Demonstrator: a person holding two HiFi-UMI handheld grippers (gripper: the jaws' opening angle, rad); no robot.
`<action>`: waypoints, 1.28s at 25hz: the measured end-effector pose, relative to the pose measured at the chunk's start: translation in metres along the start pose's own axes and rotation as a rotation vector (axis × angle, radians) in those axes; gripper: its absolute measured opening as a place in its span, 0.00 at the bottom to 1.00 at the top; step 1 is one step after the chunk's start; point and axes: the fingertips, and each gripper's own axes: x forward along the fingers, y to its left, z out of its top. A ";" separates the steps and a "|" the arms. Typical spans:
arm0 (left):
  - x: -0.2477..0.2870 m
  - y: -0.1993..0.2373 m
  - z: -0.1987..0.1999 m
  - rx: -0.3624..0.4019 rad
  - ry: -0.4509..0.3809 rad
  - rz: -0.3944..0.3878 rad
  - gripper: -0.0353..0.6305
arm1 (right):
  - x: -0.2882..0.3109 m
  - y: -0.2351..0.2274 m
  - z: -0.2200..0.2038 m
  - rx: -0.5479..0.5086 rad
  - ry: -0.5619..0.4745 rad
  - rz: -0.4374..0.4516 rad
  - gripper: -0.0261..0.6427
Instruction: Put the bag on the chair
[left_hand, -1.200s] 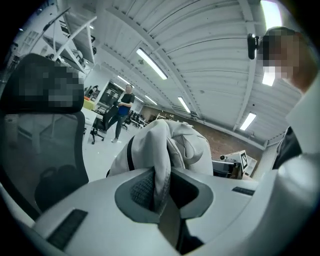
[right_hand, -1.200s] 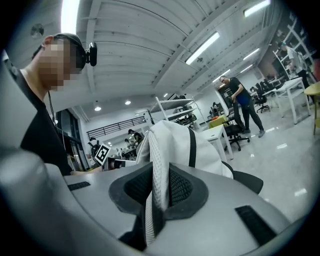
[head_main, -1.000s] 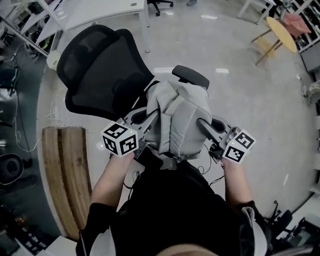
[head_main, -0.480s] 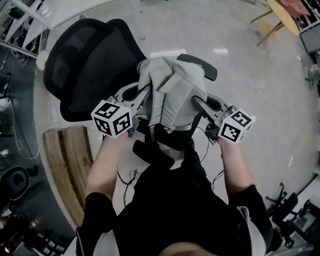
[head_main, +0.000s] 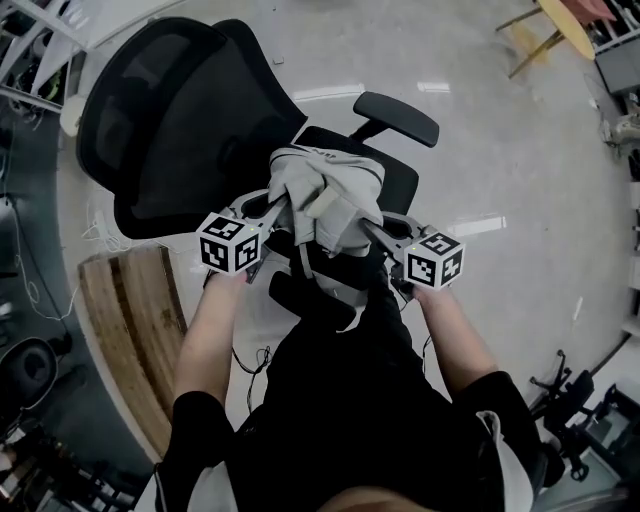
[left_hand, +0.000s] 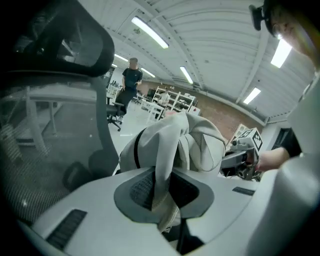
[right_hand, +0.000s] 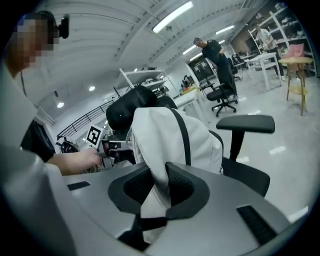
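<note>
A grey bag (head_main: 325, 195) with black straps sits low over the seat (head_main: 398, 178) of a black mesh office chair (head_main: 170, 120); whether it rests on the seat I cannot tell. My left gripper (head_main: 283, 205) is shut on a fold of the bag's left side. In the left gripper view the fabric (left_hand: 195, 145) runs down between the pads of my left gripper (left_hand: 161, 187). My right gripper (head_main: 368, 228) holds the bag's right side. Its jaws have just been opening, and in the right gripper view grey fabric (right_hand: 160, 135) still fills the gap of my right gripper (right_hand: 159, 187).
The chair's right armrest (head_main: 397, 117) stands just beyond the bag. A wooden bench (head_main: 135, 330) lies on the floor at the left, cables (head_main: 255, 355) beside it. A wooden stool (head_main: 560, 25) stands far right. Other people (right_hand: 215, 55) stand far off by desks.
Both grippers have come down with the bag, from above the chair to the level of the seat. The bag has slumped and looks more bunched.
</note>
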 end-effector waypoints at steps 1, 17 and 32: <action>0.001 0.000 -0.017 -0.007 0.031 0.001 0.15 | 0.002 -0.001 -0.016 0.026 0.026 -0.007 0.16; 0.007 0.005 0.004 -0.024 0.001 -0.042 0.15 | 0.002 -0.001 -0.002 0.082 -0.042 -0.023 0.15; 0.007 0.021 -0.008 0.009 0.039 -0.029 0.16 | 0.023 -0.002 -0.018 0.066 0.024 -0.035 0.16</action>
